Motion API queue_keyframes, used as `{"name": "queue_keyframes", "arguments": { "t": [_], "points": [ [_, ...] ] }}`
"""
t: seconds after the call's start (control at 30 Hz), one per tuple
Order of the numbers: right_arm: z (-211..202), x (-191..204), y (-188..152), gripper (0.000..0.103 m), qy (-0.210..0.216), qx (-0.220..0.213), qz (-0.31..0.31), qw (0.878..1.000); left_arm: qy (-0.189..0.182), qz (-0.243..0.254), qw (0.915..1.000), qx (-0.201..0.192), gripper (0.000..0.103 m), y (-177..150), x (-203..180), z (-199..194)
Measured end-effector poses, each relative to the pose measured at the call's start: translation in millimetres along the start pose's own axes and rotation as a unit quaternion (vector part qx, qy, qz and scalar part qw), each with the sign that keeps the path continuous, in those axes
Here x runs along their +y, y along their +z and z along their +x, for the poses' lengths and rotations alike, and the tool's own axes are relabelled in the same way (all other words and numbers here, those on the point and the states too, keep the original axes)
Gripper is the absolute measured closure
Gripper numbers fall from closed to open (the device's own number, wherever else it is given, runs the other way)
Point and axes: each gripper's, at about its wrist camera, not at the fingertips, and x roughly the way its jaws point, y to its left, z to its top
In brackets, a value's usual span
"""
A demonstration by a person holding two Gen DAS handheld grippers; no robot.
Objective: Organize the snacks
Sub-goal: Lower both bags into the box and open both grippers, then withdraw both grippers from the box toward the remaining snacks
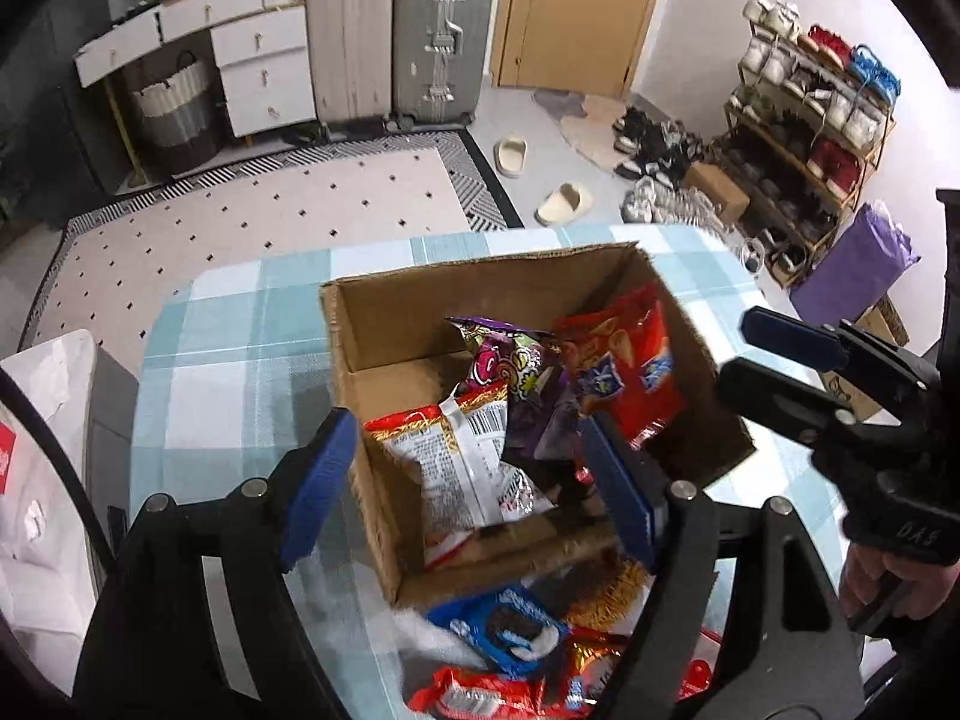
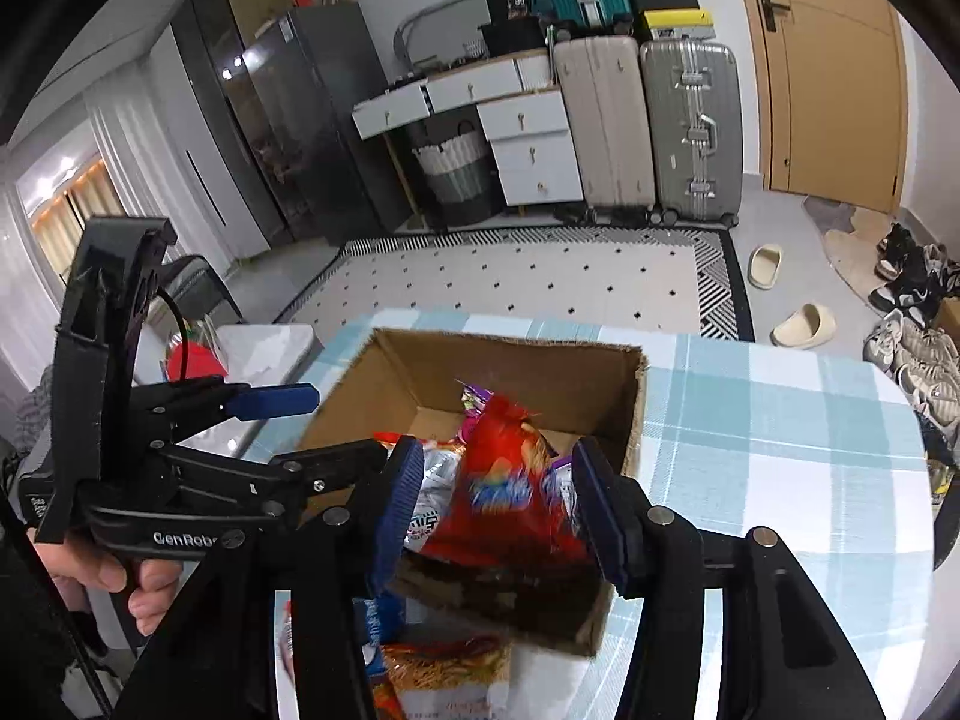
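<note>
An open cardboard box stands on the blue plaid table. In it lie a white and red noodle packet, a purple packet and a red packet that leans on the right wall. My left gripper hangs open above the box's near side, touching nothing. My right gripper is open beside the box's right wall. In the right wrist view the blurred red packet shows between the right gripper's pads, down in the box. The left gripper is at the left.
Loose snacks lie in front of the box: a blue cookie packet, an orange packet and a red packet. Beyond the table are a patterned rug, two suitcases, slippers and a shoe rack.
</note>
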Motion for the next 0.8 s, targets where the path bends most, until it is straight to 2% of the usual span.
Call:
{"name": "queue_keyframes", "arguments": {
  "t": [0.13, 0.23, 0.27, 0.3, 0.37, 0.7, 0.8],
  "points": [
    [-37.3, 8.0, -8.3, 0.037, 0.006, -0.033, -0.012, 0.999, 0.007, 0.0, 0.9992, -0.039, 0.024, -19.3, -0.4, -37.2],
    [-66.5, 16.8, -21.7, 0.031, 0.008, -0.058, -0.023, 0.998, 0.029, 0.004, 0.997, -0.072, 0.021, -39.8, -5.0, -65.5],
    [-75.1, 18.4, -26.4, 0.025, 0.01, -0.066, -0.024, 0.997, 0.048, 0.004, 0.9957, -0.079, 0.021, -49.1, -7.1, -74.5],
    [-84.7, 20.7, -32.9, 0.018, 0.012, -0.075, -0.024, 0.997, 0.051, 0.004, 0.9953, -0.082, 0.021, -56.2, -7.7, -81.3],
    [-102.6, 23.7, -45.6, 0.015, 0.014, -0.092, -0.024, 0.995, 0.041, -0.001, 0.9952, -0.089, 0.02, -71.6, -8.4, -94.2],
    [-151.1, 48.3, -120.7, 0.01, 0.014, -0.119, -0.036, 0.992, 0.053, -0.04, 0.9861, -0.152, 0.015, -152.5, -11.3, -156.9],
    [-152.5, 54.3, -140.8, 0.01, 0.01, -0.119, -0.037, 0.992, 0.059, -0.034, 0.9824, -0.174, 0.002, -176.5, -16.2, -172.3]
  ]
}}
